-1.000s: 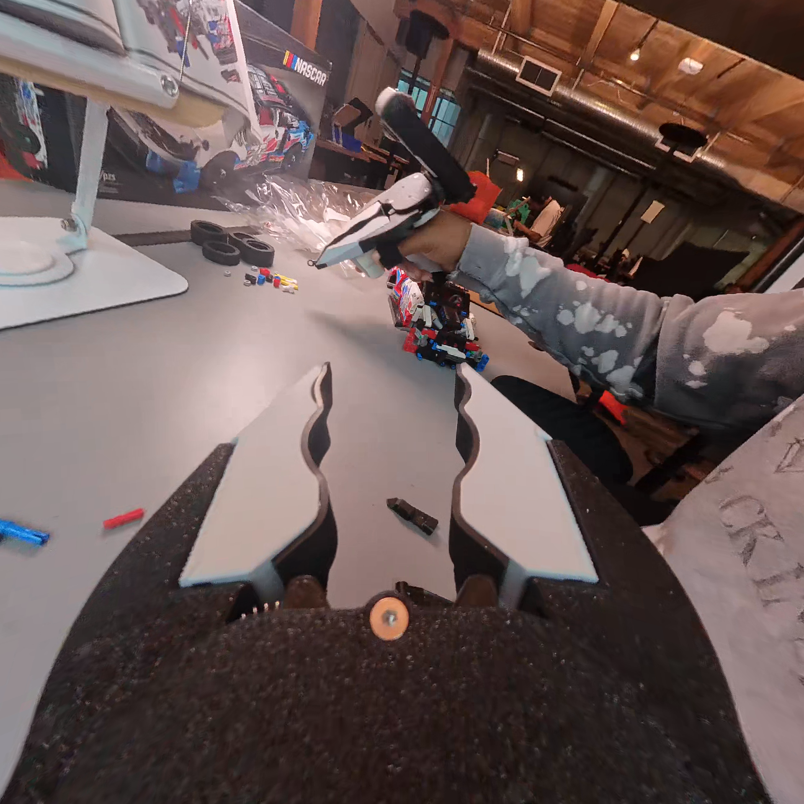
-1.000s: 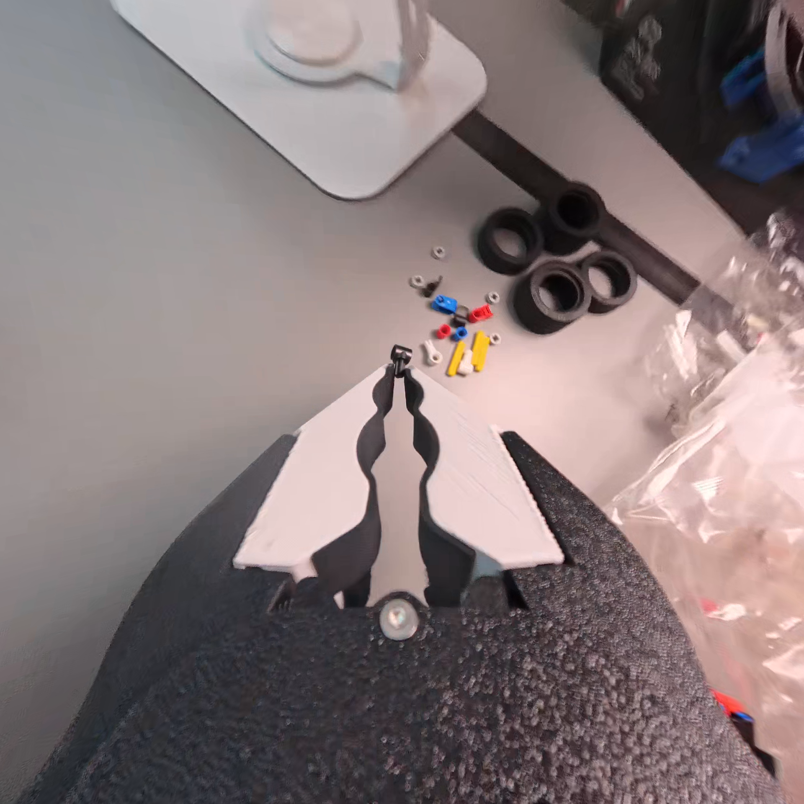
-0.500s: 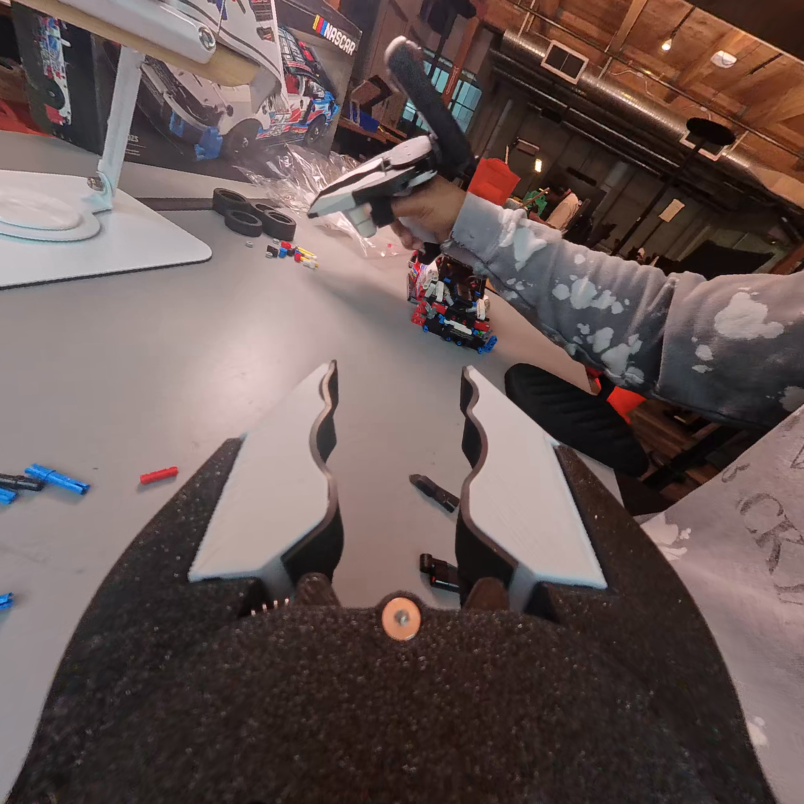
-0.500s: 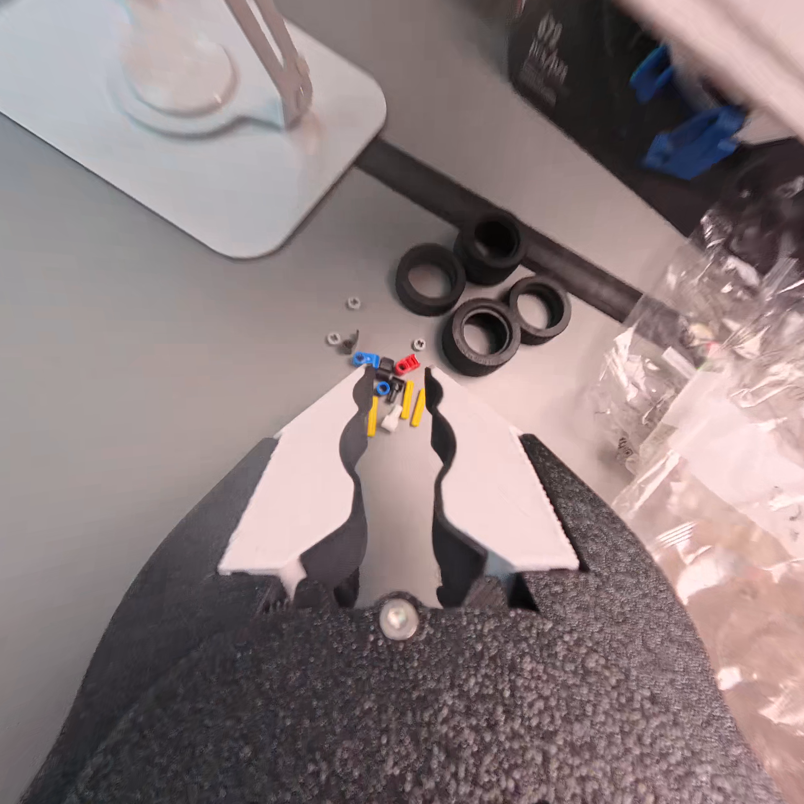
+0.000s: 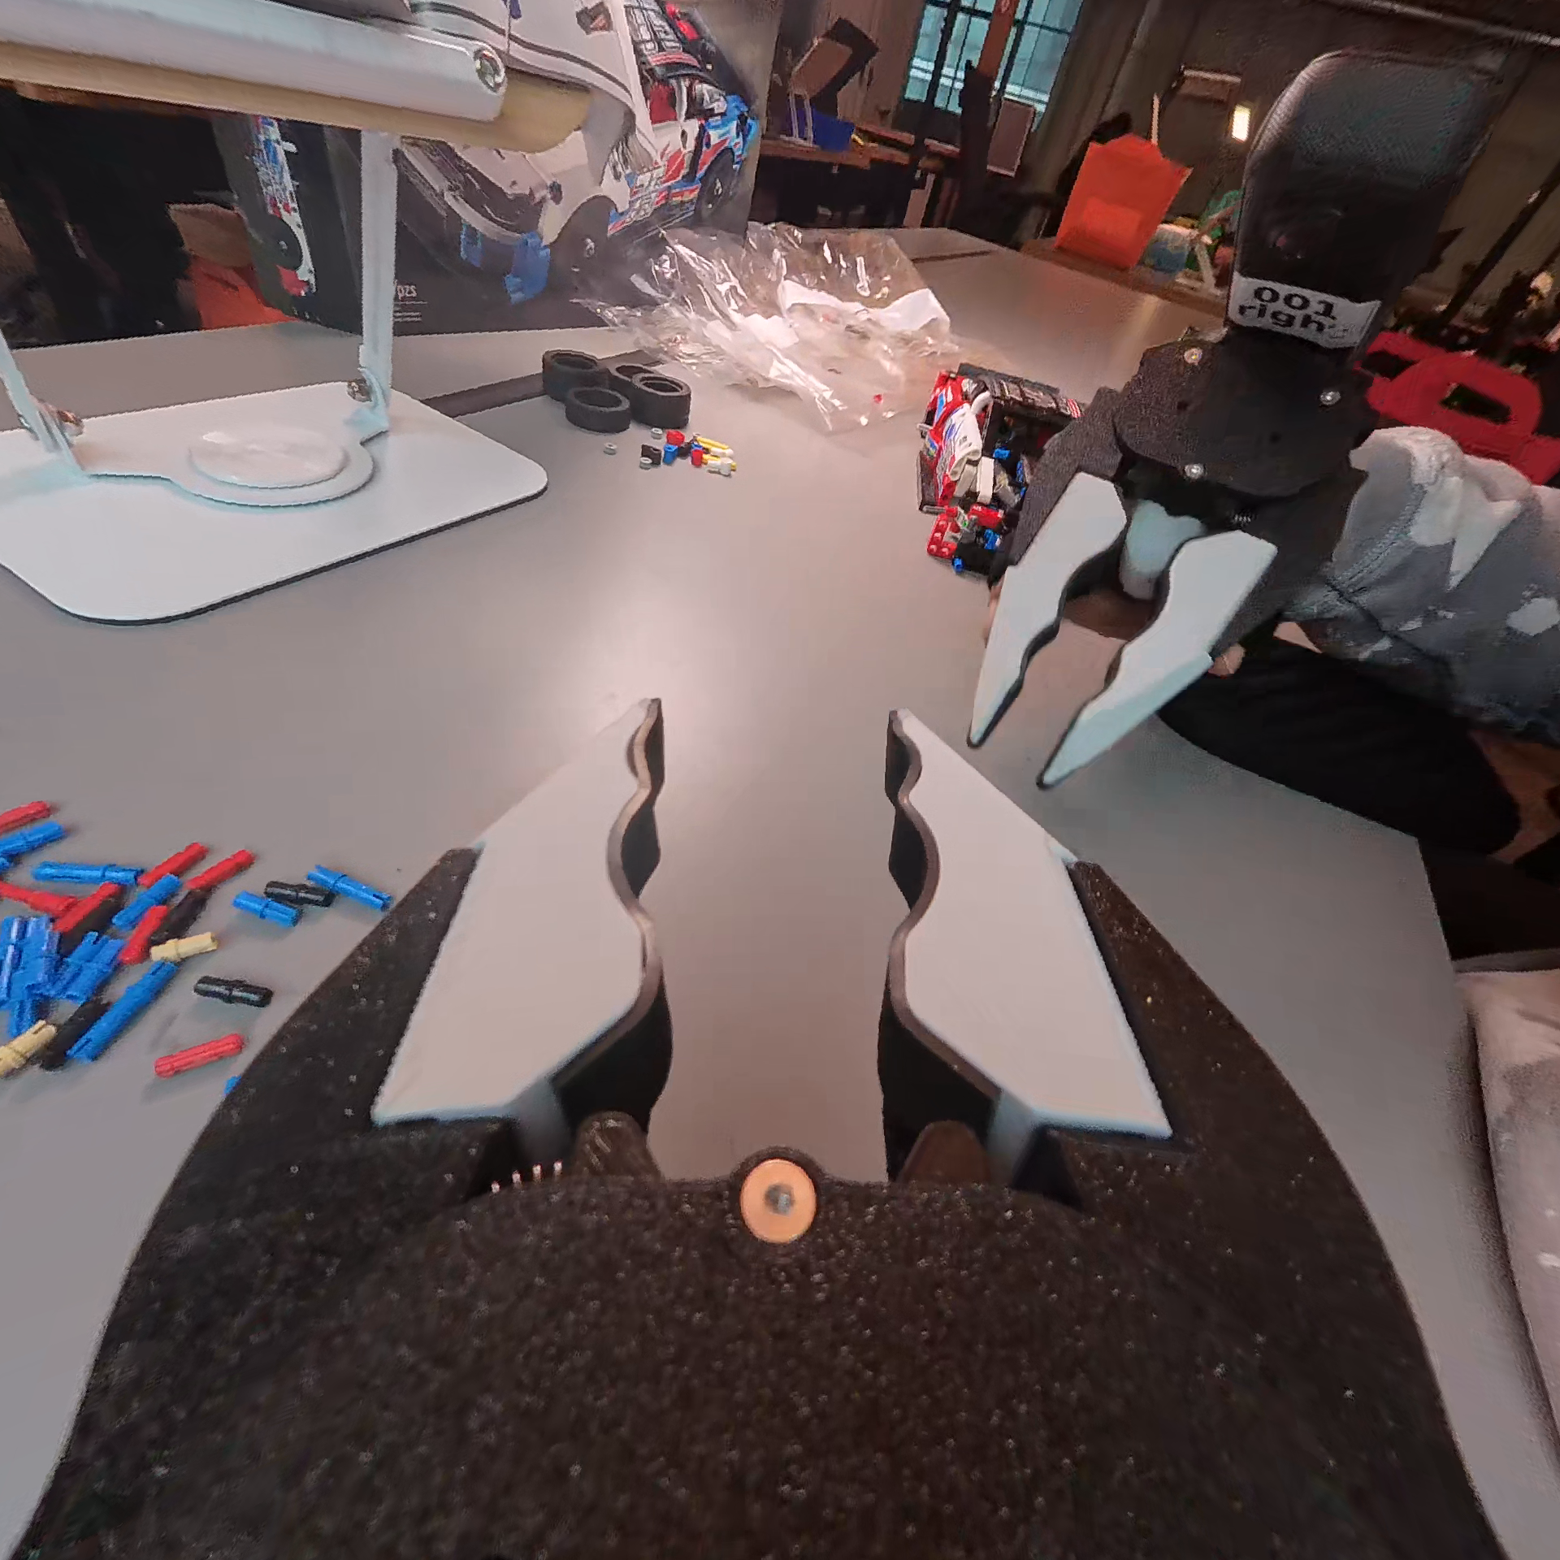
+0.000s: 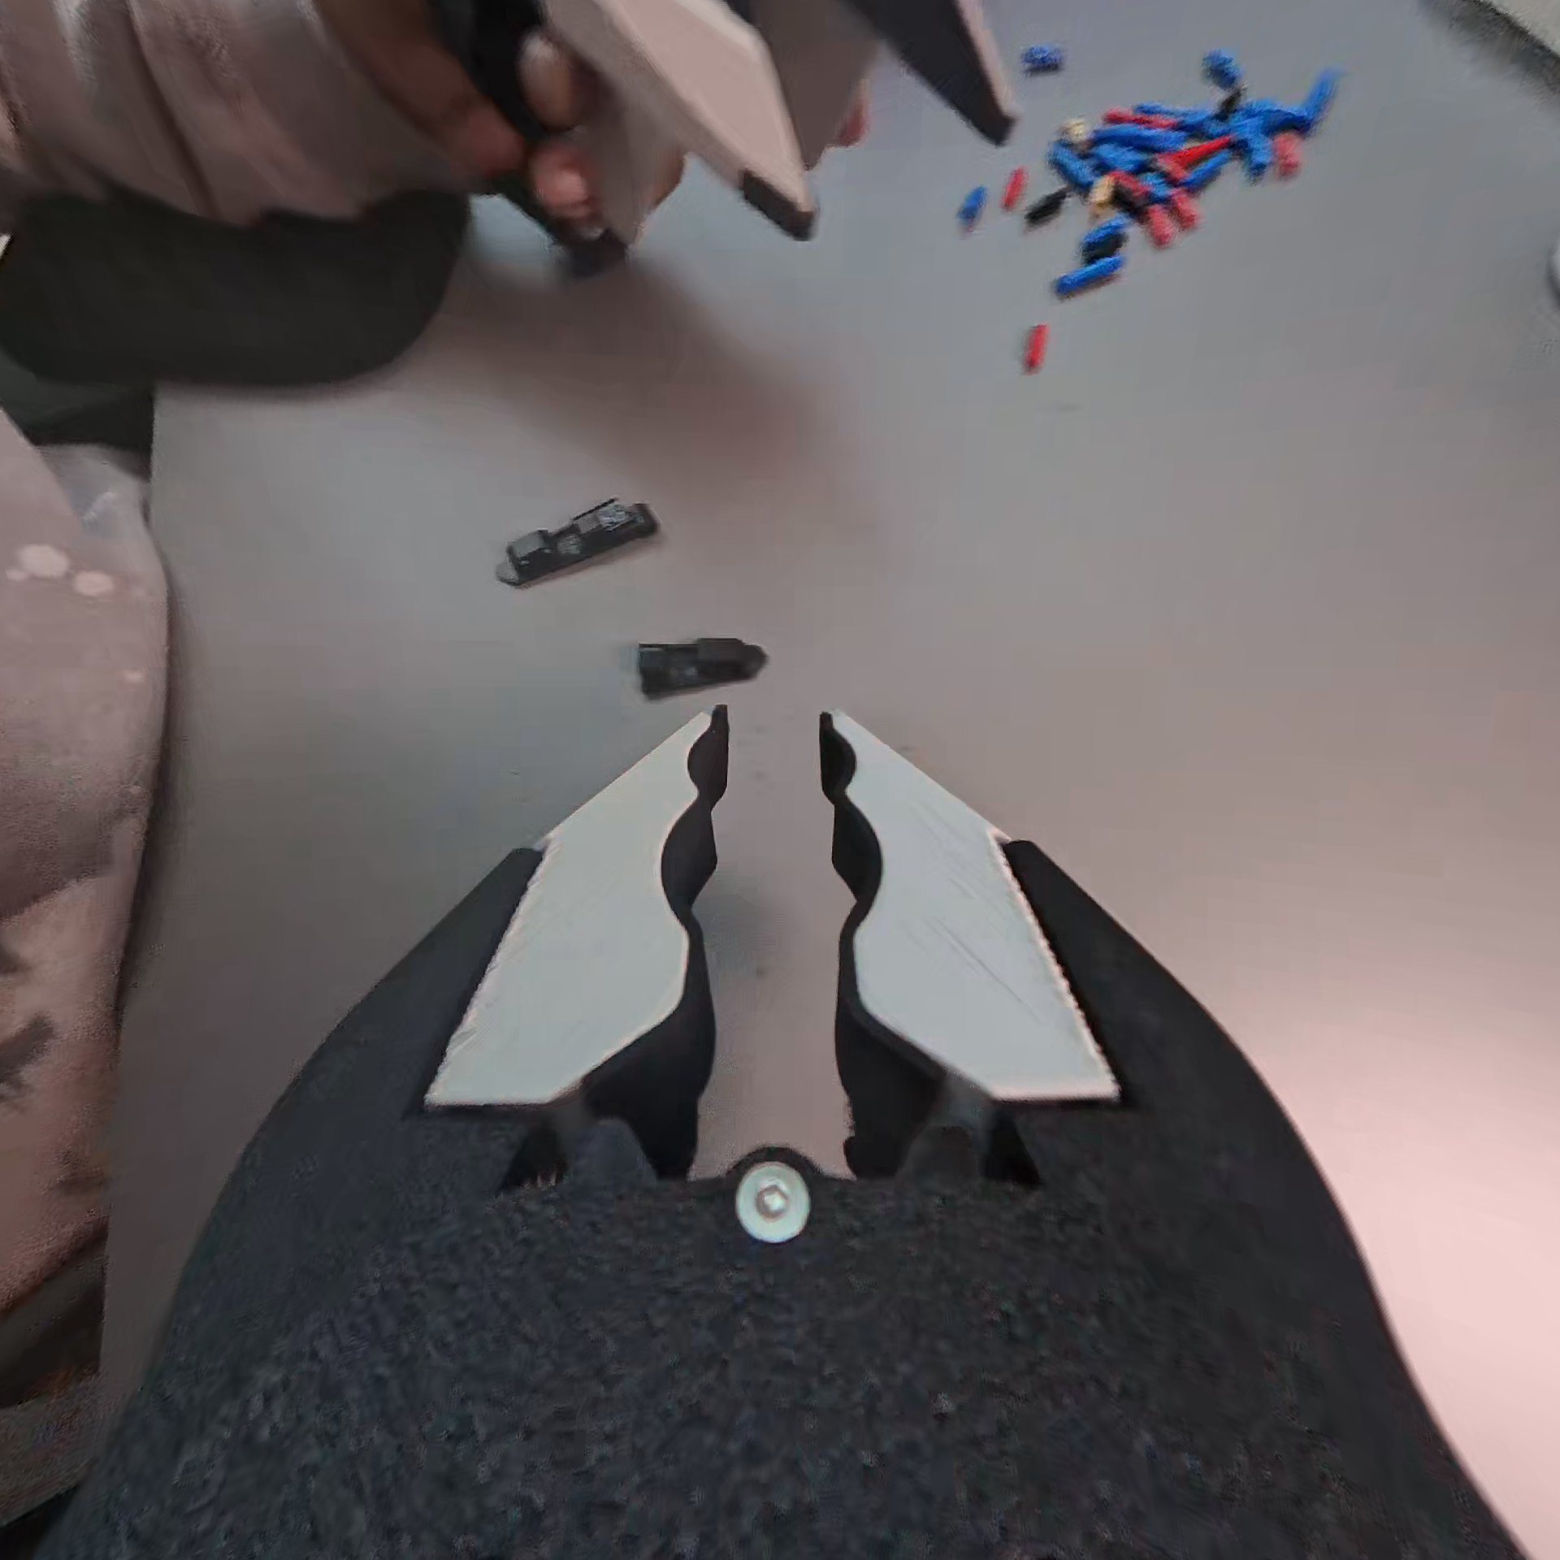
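Note:
My left gripper (image 5: 774,717) is open and empty above bare grey table (image 5: 760,591). My right gripper (image 6: 772,717) is open and empty, tips pointing down at the table. A short black brick piece (image 6: 701,667) lies just beyond its left fingertip. A longer black piece (image 6: 582,544) lies farther off to the left. In the left wrist view the right gripper (image 5: 1013,760) hangs just right of my left gripper's right finger. The left gripper (image 6: 891,169) shows at the top of the right wrist view.
A pile of blue, red and black pins (image 5: 101,928) lies left, also in the right wrist view (image 6: 1165,169). Farther back are black tyres (image 5: 616,392), small coloured parts (image 5: 688,452), a part-built toy car (image 5: 971,473), plastic bags (image 5: 785,312) and a white stand base (image 5: 253,498). From my right tips it is roughly 5 centimeters to the short black brick piece (image 6: 701,667); from my left, 10 centimeters.
My right gripper let go of a small black part by the coloured parts, opened, and swung back near the left gripper. The left gripper shifted; the black pieces no longer lie between its fingers.

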A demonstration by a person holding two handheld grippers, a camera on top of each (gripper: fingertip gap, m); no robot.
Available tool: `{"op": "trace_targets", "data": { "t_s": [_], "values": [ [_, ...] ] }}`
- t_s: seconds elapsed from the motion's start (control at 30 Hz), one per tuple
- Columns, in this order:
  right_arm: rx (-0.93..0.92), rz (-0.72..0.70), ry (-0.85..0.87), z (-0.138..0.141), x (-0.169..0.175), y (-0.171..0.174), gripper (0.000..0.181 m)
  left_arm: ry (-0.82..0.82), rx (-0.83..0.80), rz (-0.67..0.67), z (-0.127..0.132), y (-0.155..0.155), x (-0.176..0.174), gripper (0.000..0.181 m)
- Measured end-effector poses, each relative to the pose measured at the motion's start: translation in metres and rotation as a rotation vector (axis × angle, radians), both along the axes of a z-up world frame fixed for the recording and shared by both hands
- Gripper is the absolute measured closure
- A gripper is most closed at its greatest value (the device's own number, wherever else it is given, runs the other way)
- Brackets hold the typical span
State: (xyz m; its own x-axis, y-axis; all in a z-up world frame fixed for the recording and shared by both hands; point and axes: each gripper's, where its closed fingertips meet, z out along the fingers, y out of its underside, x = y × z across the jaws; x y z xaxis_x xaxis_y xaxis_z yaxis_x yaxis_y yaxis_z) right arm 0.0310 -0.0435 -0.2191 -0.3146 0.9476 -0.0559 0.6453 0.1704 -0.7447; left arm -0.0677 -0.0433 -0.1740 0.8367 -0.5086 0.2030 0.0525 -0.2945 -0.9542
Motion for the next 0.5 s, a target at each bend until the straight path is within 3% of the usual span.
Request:
{"op": "trace_targets", "data": {
  "t_s": [0.1,0.27,0.5],
  "values": [
    [0.013,0.083,-0.058,-0.017,-0.013,-0.03,0.154,0.028,-0.023,-0.026,-0.007,-0.001,0.006,0.137],
    [0.121,0.12,-0.133,-0.033,-0.024,-0.035,0.135,0.037,-0.033,-0.034,-0.01,-0.001,0.008,0.141],
    [0.157,0.153,-0.064,-0.034,-0.027,-0.035,0.149,0.008,-0.037,-0.026,-0.008,0.0,0.005,0.138]
  ]
}}
